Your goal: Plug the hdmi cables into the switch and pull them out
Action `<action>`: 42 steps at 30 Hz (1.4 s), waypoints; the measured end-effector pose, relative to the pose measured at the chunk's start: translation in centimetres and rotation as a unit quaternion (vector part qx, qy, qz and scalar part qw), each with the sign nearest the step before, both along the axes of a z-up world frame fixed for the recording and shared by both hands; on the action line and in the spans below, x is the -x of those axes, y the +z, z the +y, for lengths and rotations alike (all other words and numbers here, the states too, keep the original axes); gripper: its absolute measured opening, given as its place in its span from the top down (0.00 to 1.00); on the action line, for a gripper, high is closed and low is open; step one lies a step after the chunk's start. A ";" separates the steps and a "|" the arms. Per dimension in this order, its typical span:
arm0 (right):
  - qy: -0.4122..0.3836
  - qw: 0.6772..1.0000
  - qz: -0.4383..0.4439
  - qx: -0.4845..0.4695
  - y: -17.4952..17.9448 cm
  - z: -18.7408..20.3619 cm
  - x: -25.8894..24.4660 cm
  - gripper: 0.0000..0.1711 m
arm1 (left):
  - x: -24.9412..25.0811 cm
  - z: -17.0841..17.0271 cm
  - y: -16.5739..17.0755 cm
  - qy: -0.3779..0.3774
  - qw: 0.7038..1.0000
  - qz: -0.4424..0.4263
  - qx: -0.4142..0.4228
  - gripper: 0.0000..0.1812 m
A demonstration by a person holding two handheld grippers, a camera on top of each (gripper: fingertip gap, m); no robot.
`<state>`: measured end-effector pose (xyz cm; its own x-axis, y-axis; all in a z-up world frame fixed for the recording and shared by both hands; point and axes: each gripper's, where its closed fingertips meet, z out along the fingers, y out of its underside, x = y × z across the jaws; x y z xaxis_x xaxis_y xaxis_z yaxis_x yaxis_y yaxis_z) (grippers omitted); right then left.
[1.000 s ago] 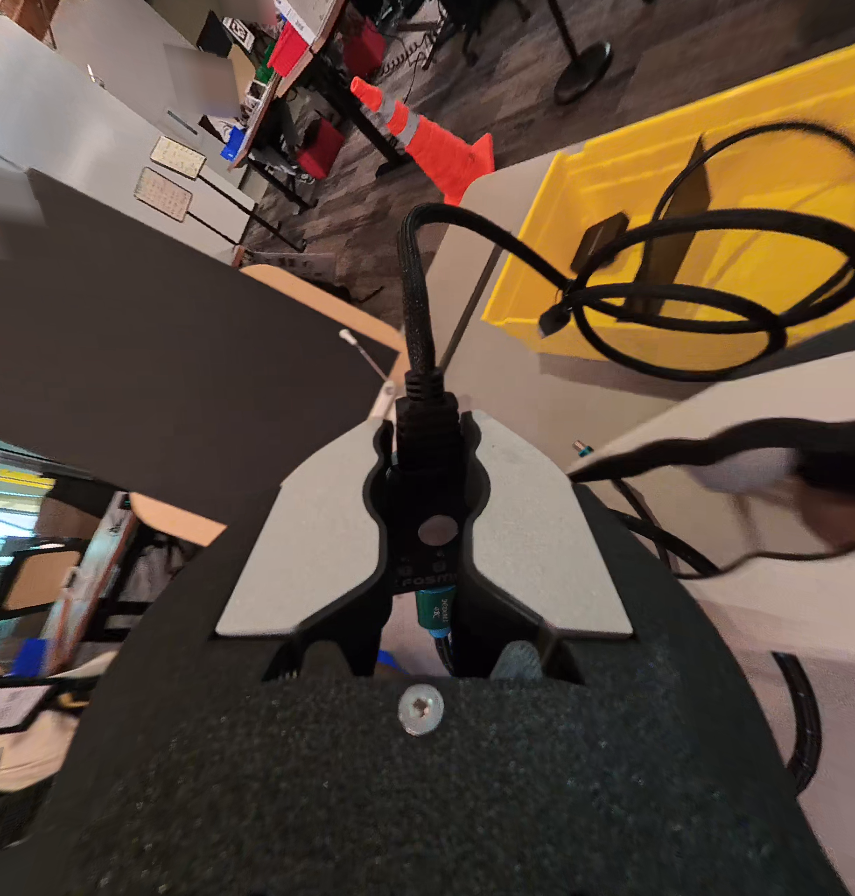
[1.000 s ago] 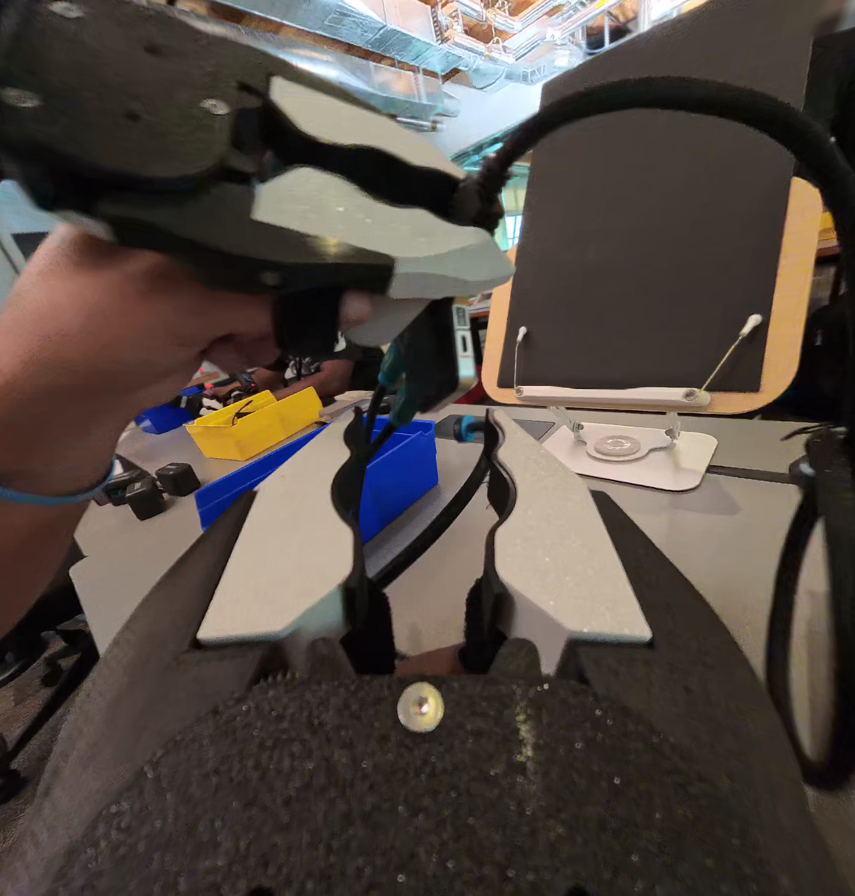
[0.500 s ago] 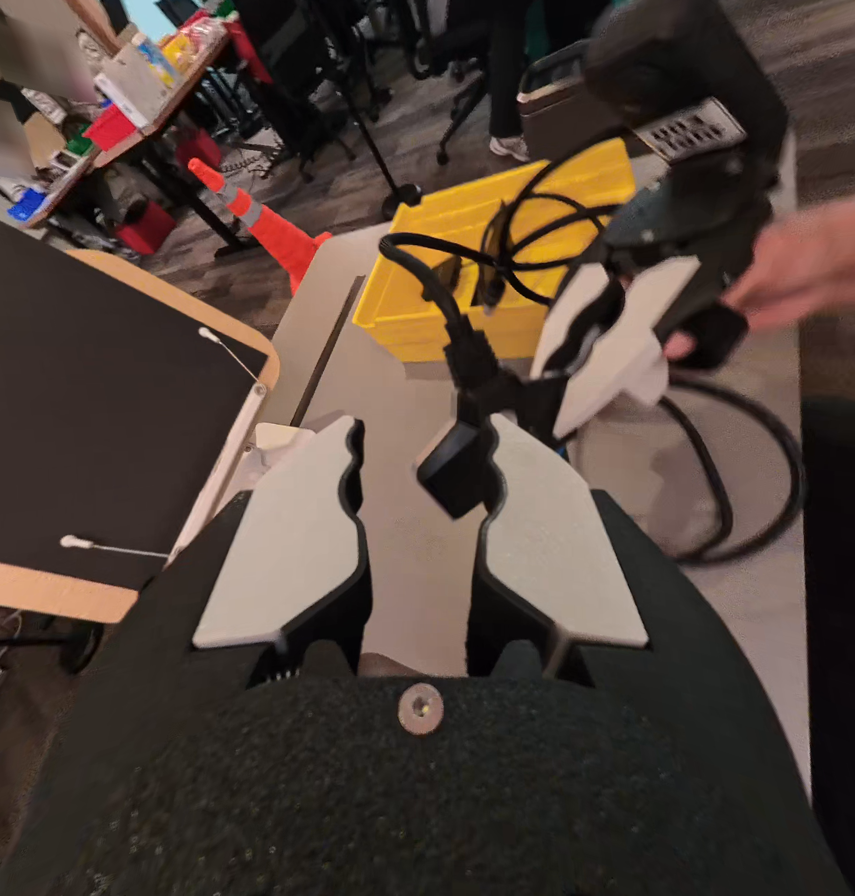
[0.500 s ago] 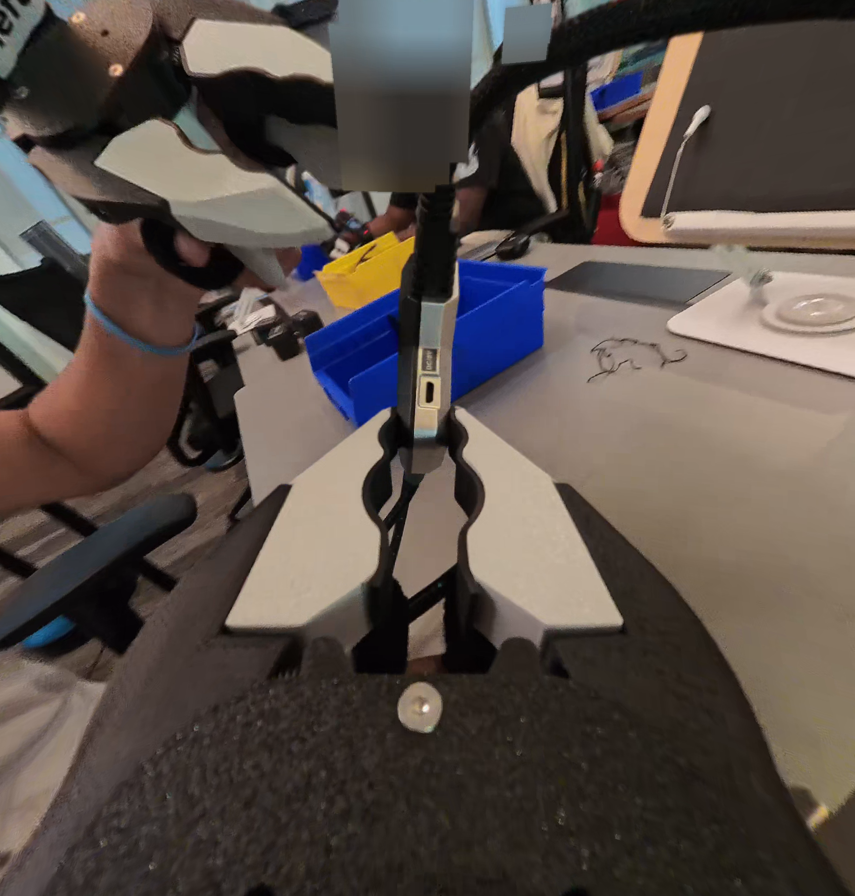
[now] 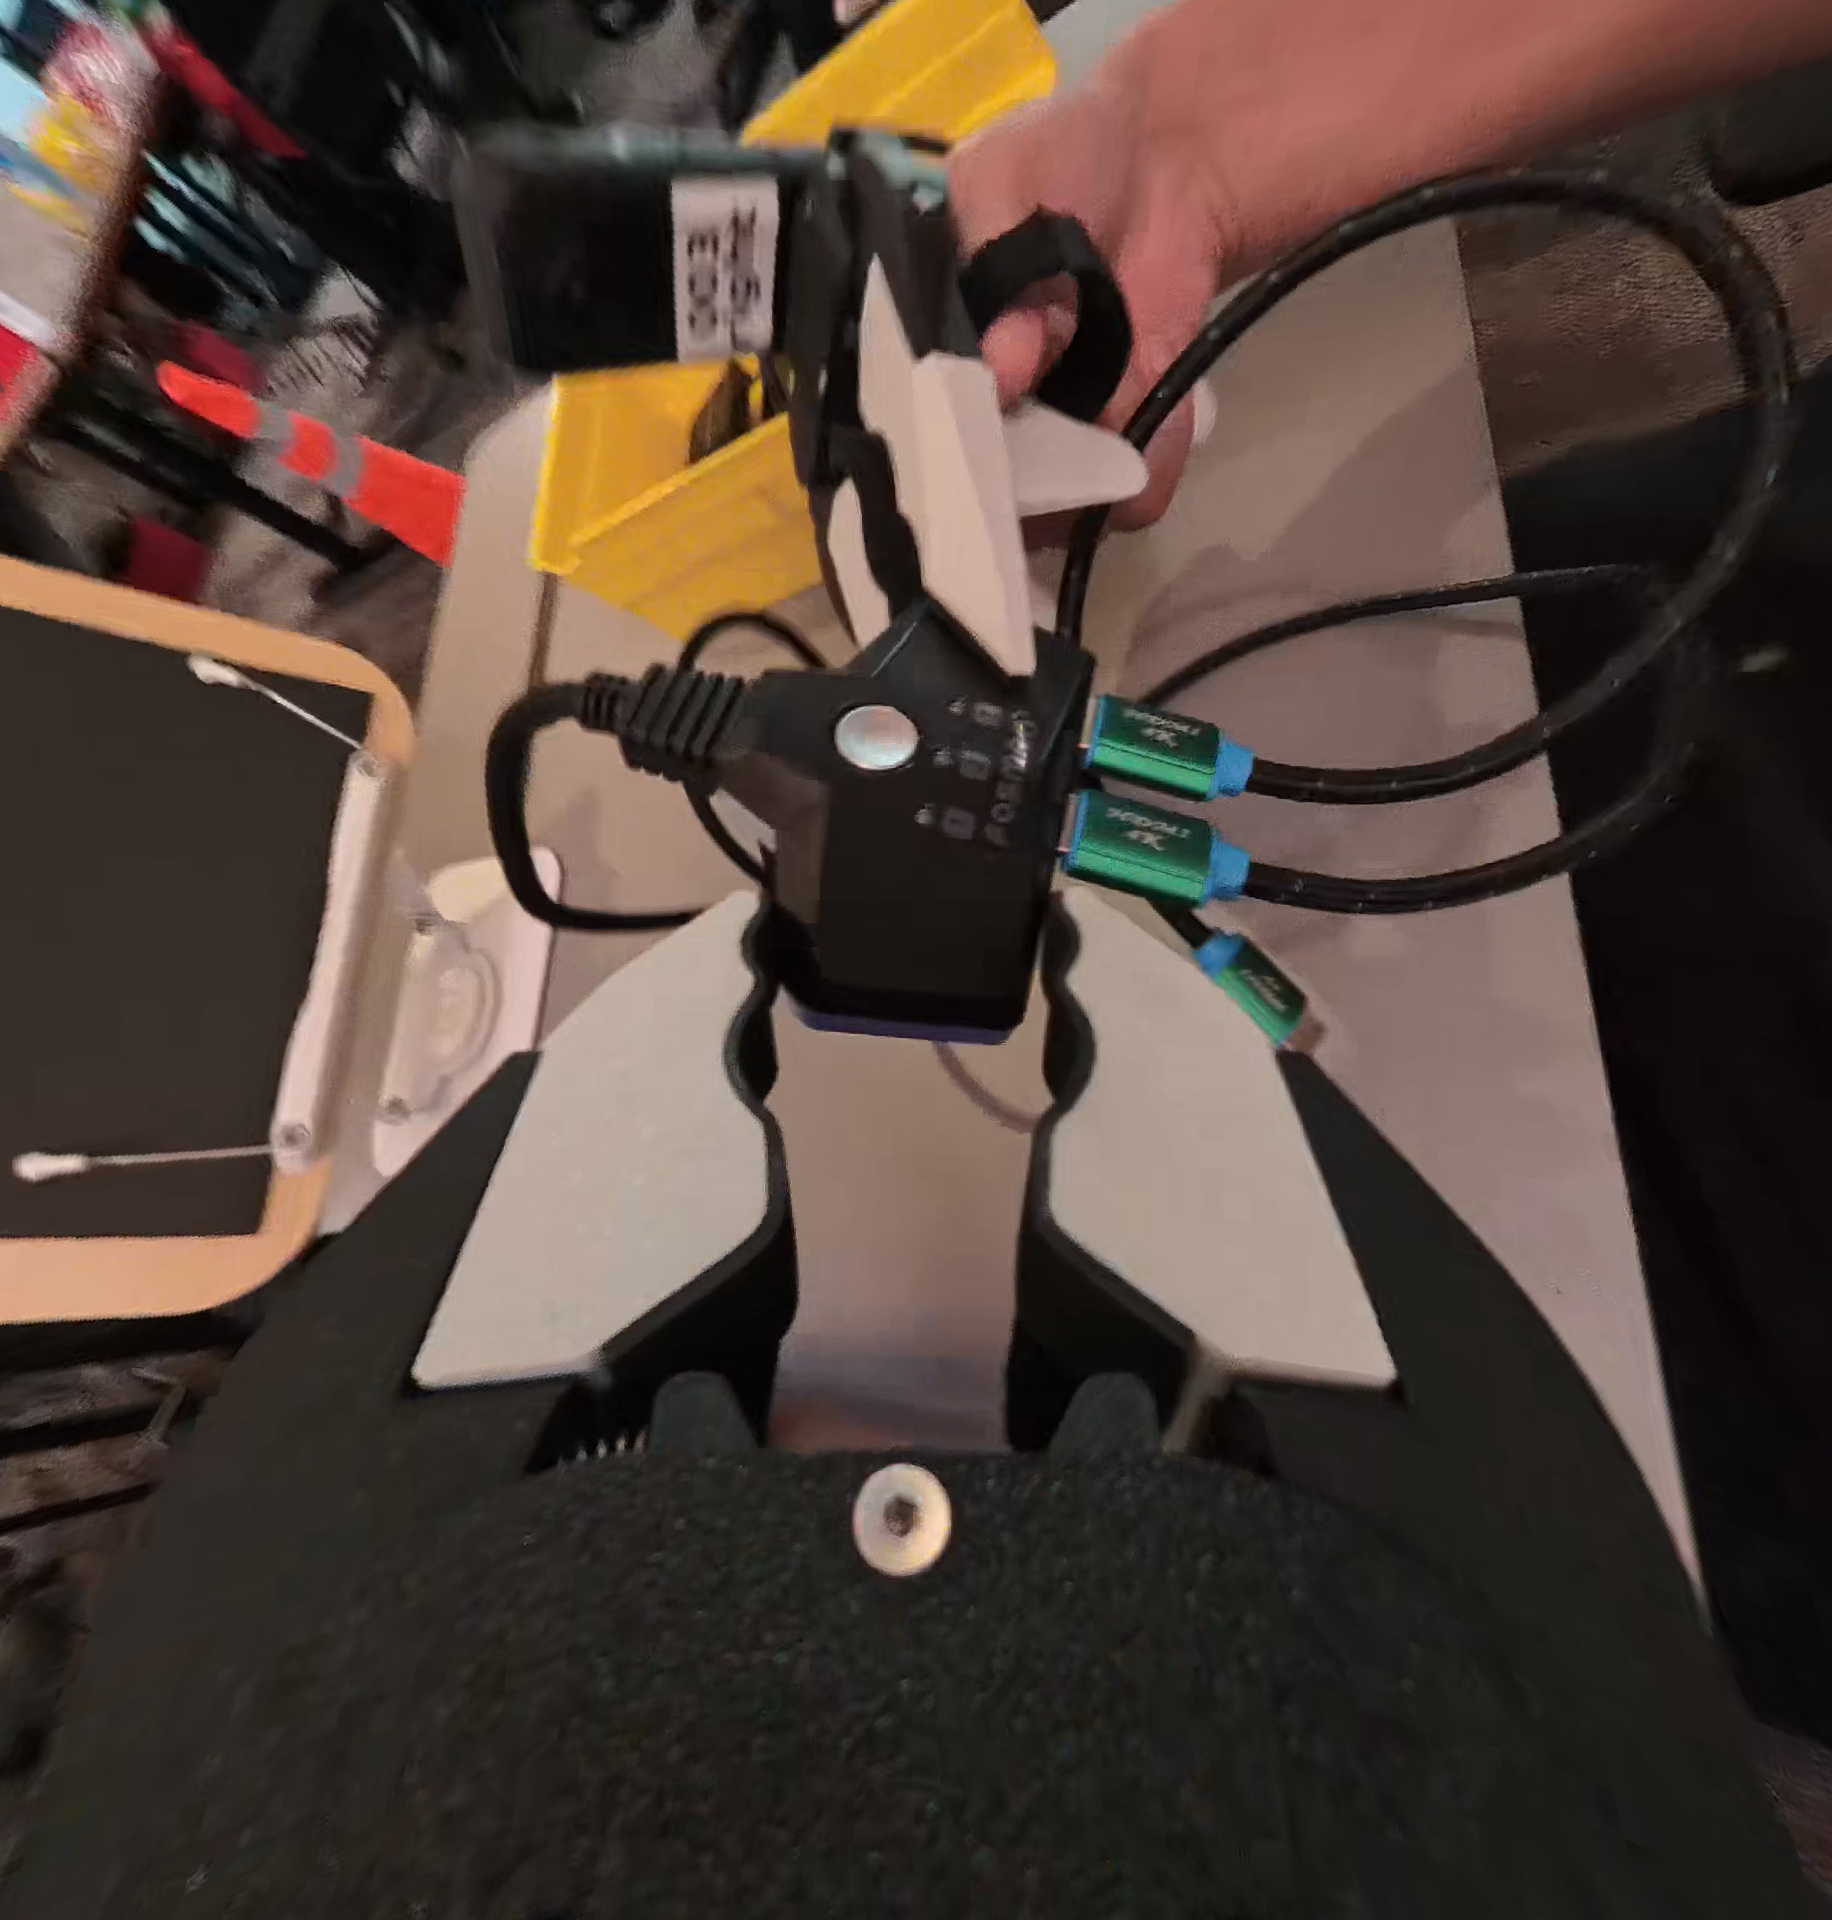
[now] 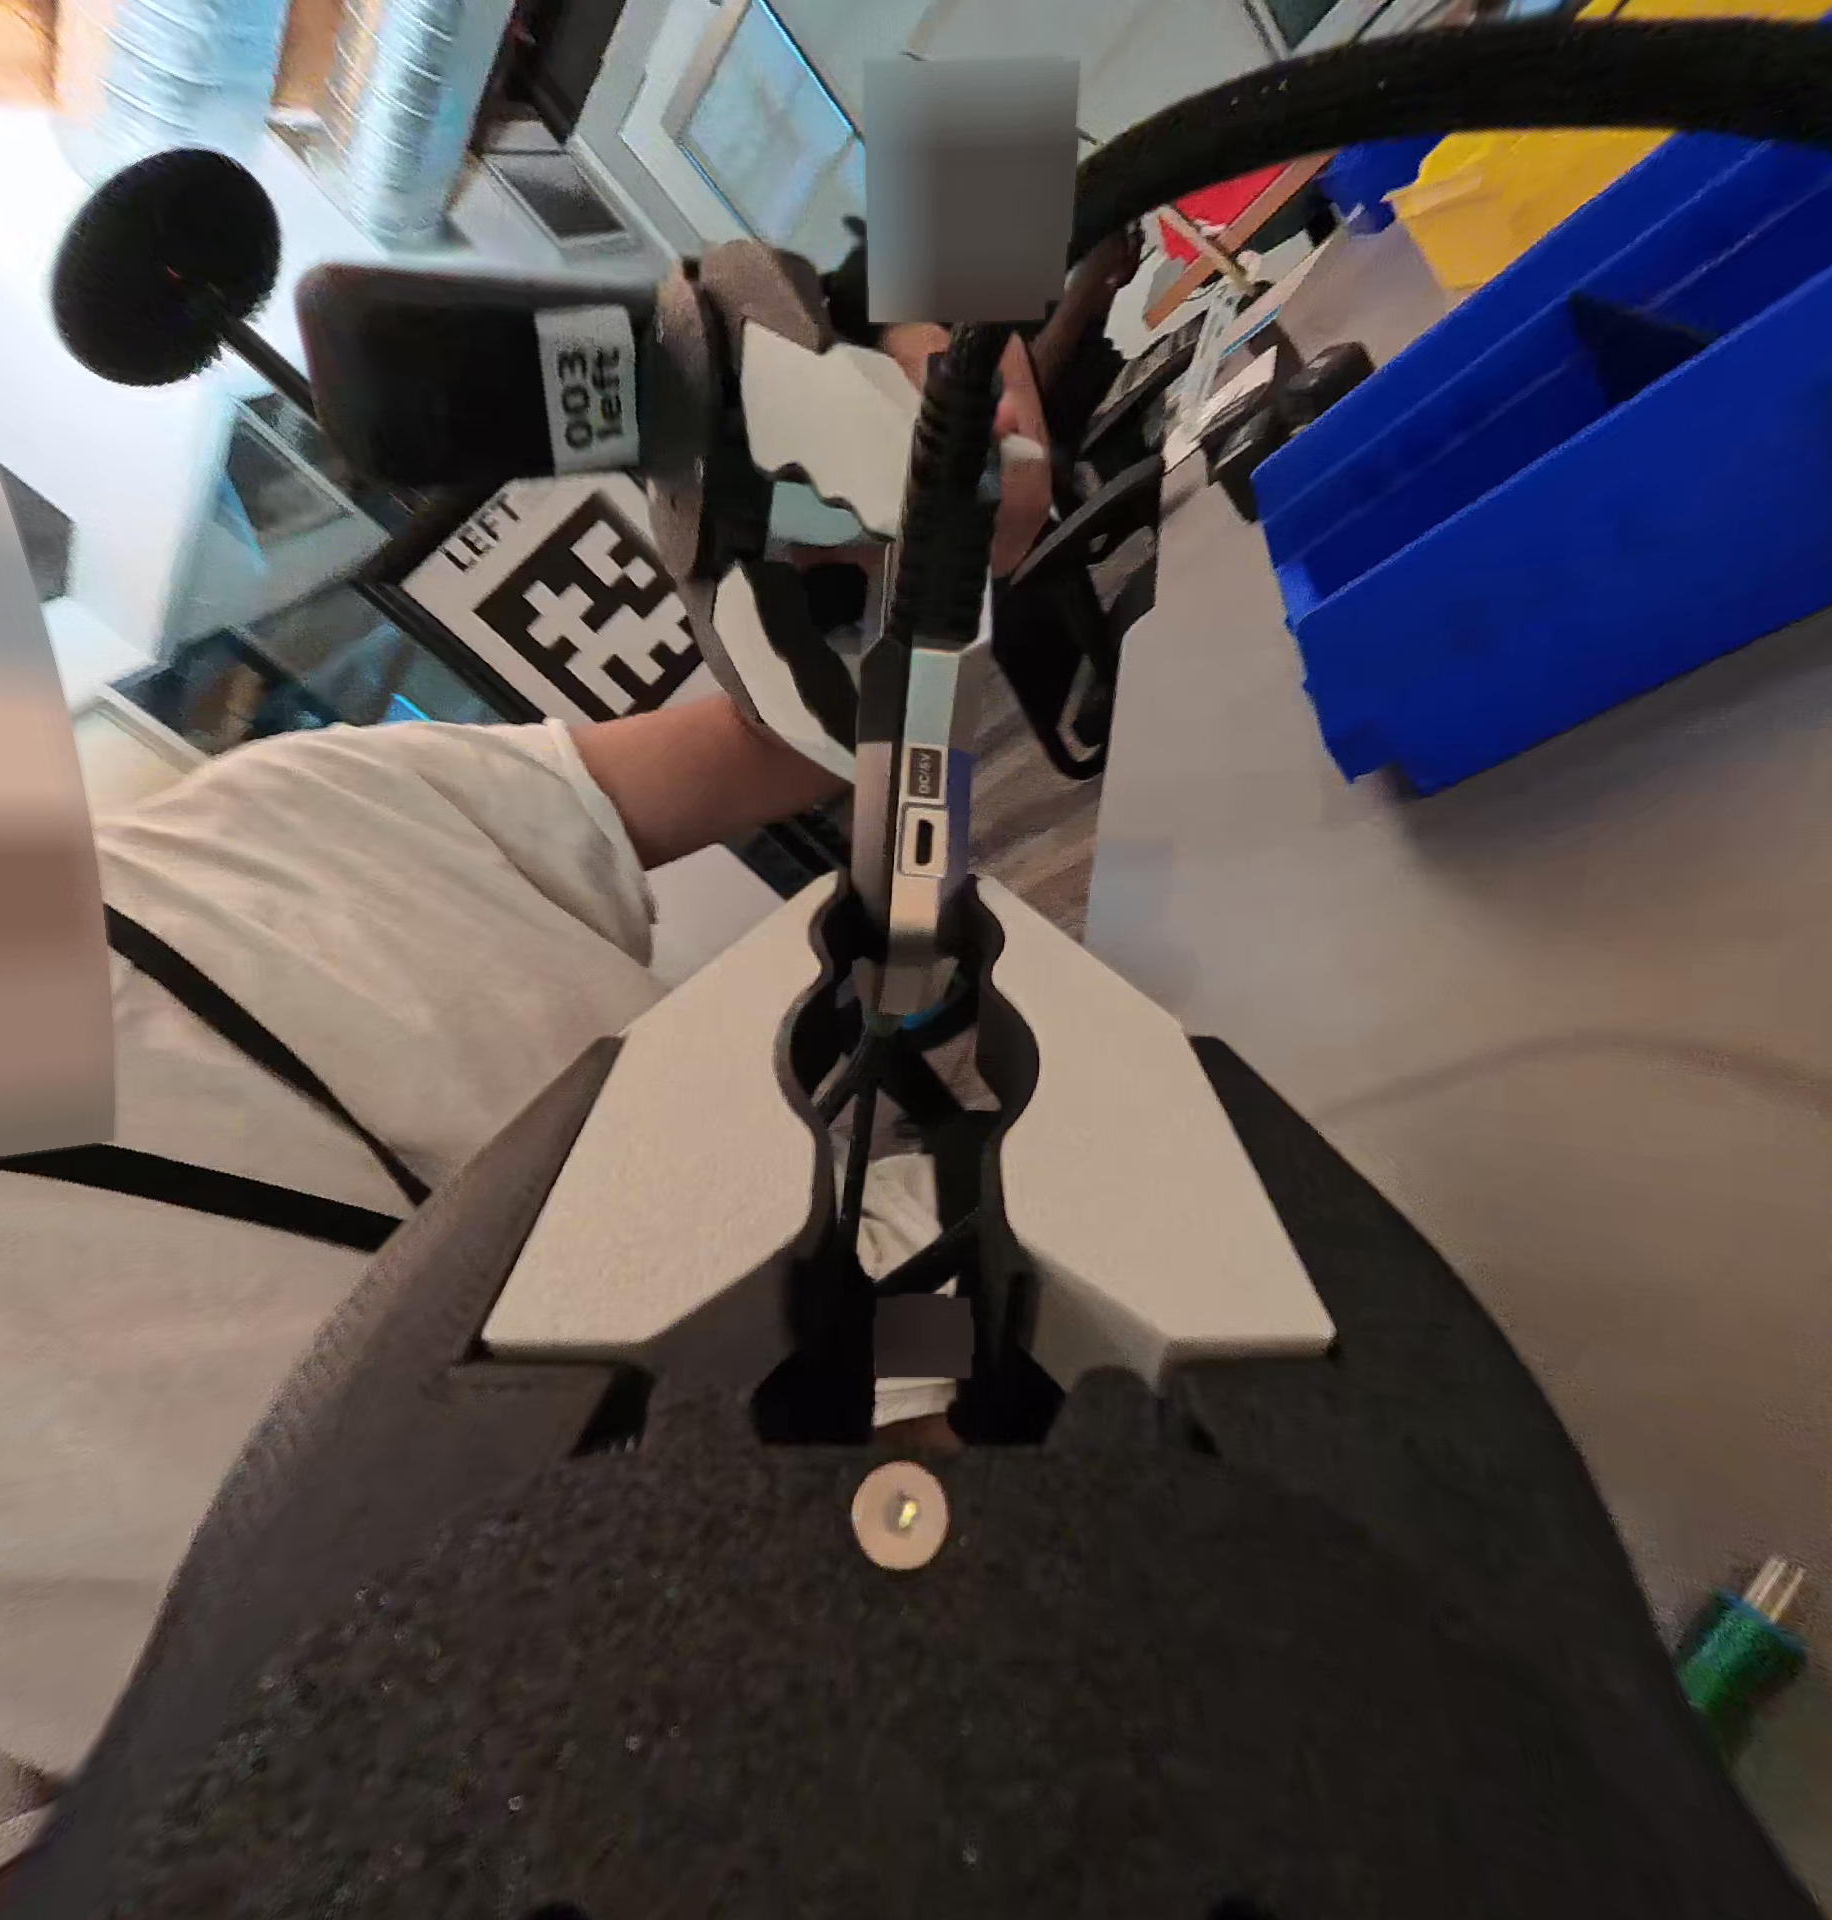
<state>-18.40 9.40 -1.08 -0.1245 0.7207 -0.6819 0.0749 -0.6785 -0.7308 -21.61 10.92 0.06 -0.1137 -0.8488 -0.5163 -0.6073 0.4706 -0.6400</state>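
The black HDMI switch hangs in the air, face toward the left wrist view. My right gripper comes from above and is shut on its far edge. Two green HDMI plugs sit in its right side; a third green plug hangs loose below them. My left gripper is open, its fingertips either side of the switch's near end. In the right wrist view the switch is edge-on in my shut right gripper, the open left gripper is beyond it, and a loose green plug lies at lower right.
A yellow bin stands behind the switch on the grey table. A black board in a wooden frame stands on a white stand at left. Blue bins are on the table at right. Black cables loop right. One gripper's finger ends stand about 5 centimeters off the other's.
A second ago my left gripper was shut on the switch. It let go and opened; my right gripper closed on the switch and turned it, and the left gripper has moved back up to it.
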 end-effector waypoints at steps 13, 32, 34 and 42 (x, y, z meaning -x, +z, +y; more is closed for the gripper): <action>0.069 0.996 0.019 0.050 -0.9 -0.9 -0.5 0.89 | -1.2 -0.5 -2.7 0.008 0.998 -0.058 0.013 0.72; -0.421 0.861 -0.226 -0.172 -7.2 -0.2 -2.6 0.76 | -2.2 3.9 -9.9 0.344 0.902 -0.206 0.159 0.72; -0.436 0.850 -0.242 -0.170 -8.8 -0.3 -2.0 0.75 | -2.2 3.6 -10.2 0.342 0.908 -0.197 0.142 0.72; -0.445 0.828 -0.295 -0.171 -9.4 0.7 -2.2 0.76 | -2.3 2.7 -10.8 0.352 0.907 -0.195 0.125 0.72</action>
<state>-16.19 10.07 -10.52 0.8418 0.5121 -0.1710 0.0700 -0.4176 -0.9060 -19.26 13.64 -10.75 0.6514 -0.7366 -0.1819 -0.4050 -0.1348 -0.9043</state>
